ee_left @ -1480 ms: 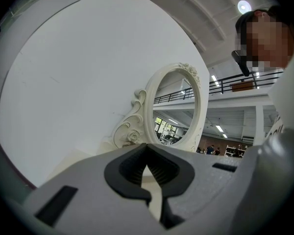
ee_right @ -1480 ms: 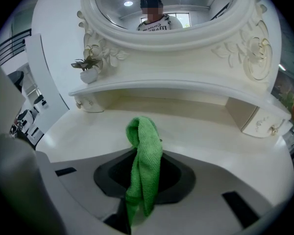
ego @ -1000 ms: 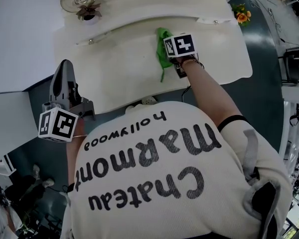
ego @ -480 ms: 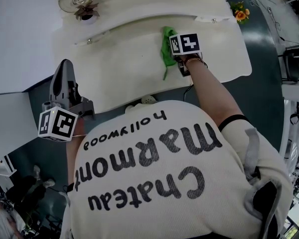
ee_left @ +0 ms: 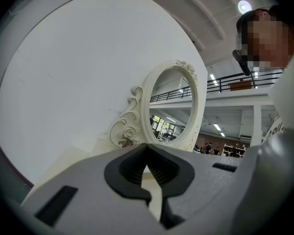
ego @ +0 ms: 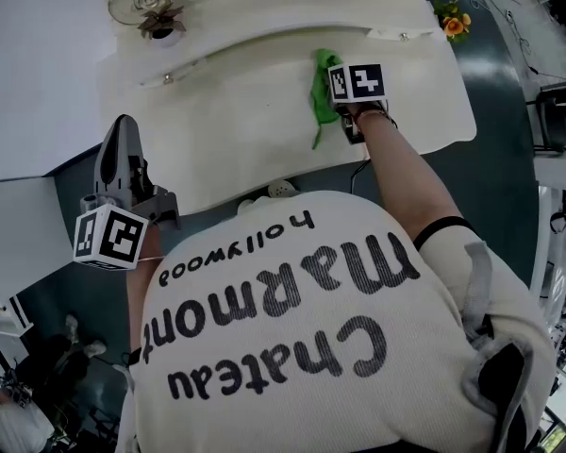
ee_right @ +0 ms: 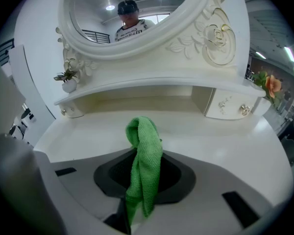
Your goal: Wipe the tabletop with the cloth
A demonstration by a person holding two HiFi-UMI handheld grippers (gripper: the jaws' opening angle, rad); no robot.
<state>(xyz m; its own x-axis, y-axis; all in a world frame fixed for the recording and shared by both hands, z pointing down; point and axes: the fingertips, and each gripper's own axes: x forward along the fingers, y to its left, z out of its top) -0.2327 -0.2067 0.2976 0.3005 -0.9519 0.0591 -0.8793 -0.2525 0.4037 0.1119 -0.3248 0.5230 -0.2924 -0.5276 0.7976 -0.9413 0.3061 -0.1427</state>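
- Clamping a green cloth (ee_right: 144, 165) between its jaws, the right hand-held gripper (ee_right: 142, 185) was held out over the cream desk (ego: 226, 121), toward the back right part of the top.
- Seen from the right gripper view, the cloth stood up out of the closed jaws in a folded loop and drooped back down between them.
- From the head view, the cloth (ego: 319, 91) lay in a narrow strip on the desk just to the left of the right hand-held gripper's marker cube (ego: 360, 81), with a thin tail trailing toward the desk's front edge.
- The left hand-held gripper (ee_left: 149, 175) had its jaws drawn together with only a thin slit between them, and nothing was held there.
- In the head view that left hand-held gripper (ego: 123, 140) was off the desk's front left corner, well apart from the cloth, its own marker cube (ego: 108, 236) nearest the person.
- An ornate white oval mirror (ee_right: 137, 18) rose at the back of the desk, above a raised shelf.
- A small potted plant (ee_right: 66, 80) stood at the left end of that shelf, and an orange flower (ee_right: 270, 84) showed at the far right.
- A little drawer with a round knob (ee_right: 245, 110) sat under the shelf on the right.
- The person's pale shirt (ego: 292, 328) carried dark lettering, upside down in the head view, that read "Chateau Marmont" with "Hollywood" in smaller letters.
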